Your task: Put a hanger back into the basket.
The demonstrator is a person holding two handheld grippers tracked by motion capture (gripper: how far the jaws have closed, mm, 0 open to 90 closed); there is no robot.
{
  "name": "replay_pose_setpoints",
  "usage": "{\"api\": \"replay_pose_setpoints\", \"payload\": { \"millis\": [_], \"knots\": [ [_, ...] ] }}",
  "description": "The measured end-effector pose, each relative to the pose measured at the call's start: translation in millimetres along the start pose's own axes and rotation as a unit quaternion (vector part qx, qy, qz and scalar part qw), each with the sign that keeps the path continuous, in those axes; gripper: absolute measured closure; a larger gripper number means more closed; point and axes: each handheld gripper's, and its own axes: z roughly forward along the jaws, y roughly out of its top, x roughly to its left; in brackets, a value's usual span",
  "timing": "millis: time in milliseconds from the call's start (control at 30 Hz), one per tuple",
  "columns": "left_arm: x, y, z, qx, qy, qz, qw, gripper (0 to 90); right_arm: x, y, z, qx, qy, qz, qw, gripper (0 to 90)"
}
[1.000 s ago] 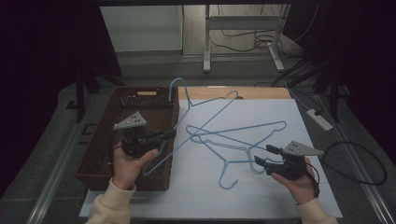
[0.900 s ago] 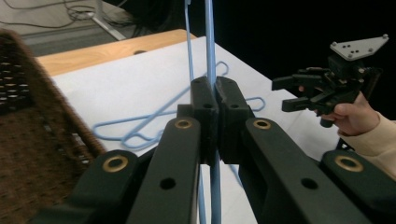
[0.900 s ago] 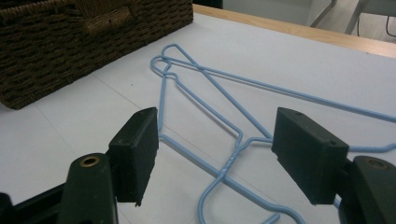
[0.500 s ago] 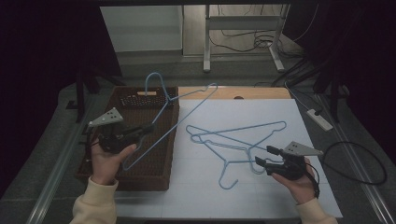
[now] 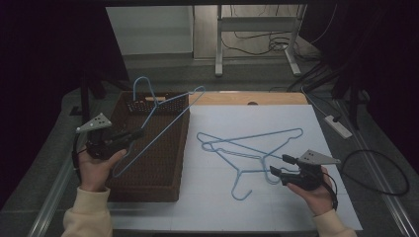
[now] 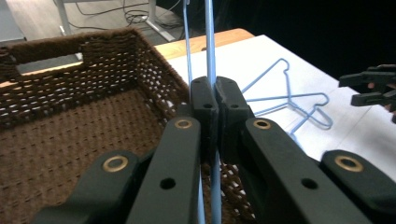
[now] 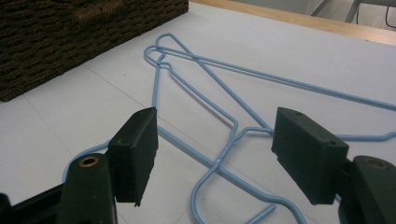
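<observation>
At the left, the left gripper (image 5: 131, 135) is clamped on one light-blue wire clothes hanger (image 5: 163, 116), its jaws pressed together on the thin wire of one side. This hanger hangs tilted above the dark brown woven basket (image 5: 163, 182): its long axis runs from the gripper up and away toward the basket's far right corner, with the hook (image 5: 143, 85) standing over the basket's far wall. In the left gripper view the wire (image 6: 209, 42) rises straight out from between the closed pads, the basket's floor below and to the left. To go in flat, the hanger has to come down along the basket's length; whether its far corner clears the right rim is hard to tell from here.

To the right, on the white sheet (image 5: 276, 116), two more light-blue wire hangers (image 5: 257, 143) lie crossed over each other, their hooks toward the person. The right gripper (image 5: 277, 165) hovers just beside those hooks, jaws wide apart and holding nothing. In the right gripper view the twisted neck (image 7: 229, 147) of one hanger lies between and just ahead of the open pads, so this hand is the nearer one for the next pick.
</observation>
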Motion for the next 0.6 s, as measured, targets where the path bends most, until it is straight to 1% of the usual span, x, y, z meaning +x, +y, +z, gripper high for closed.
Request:
{"api": "replay_pose_setpoints", "payload": {
  "millis": [100, 167, 267, 433, 567, 600],
  "knots": [
    [3.3, -1.3, 0.2, 0.005, 0.009, 0.002, 0.9999, 87.8, -0.4, -0.3, 0.1, 0.002, -0.006, 0.000, 1.0000, 31.3],
    [5.8, -2.4, 0.4, 0.008, 0.010, 0.002, 0.9999, 87.8, -0.9, -0.4, -0.4, 0.001, -0.007, 0.002, 1.0000, 31.3],
    [10.2, -4.1, 0.4, 0.013, 0.017, 0.001, 0.9998, 87.8, -1.1, -0.6, -0.4, 0.001, -0.008, 0.003, 1.0000, 31.2],
    [20.4, -8.2, -0.6, 0.019, 0.028, -0.008, 0.9994, 87.8, -0.7, -1.0, 0.6, 0.004, -0.008, 0.002, 1.0000, 31.0],
    [29.3, -11.8, -5.8, 0.017, 0.036, -0.015, 0.9991, 87.8, -0.7, -1.2, 0.6, 0.005, -0.009, 0.003, 0.9999, 31.0],
    [29.3, -11.8, -5.8, 0.017, 0.036, -0.015, 0.9991, 87.8, -0.8, -1.3, 0.7, 0.004, -0.009, 0.003, 0.9999, 31.0]
  ]
}}
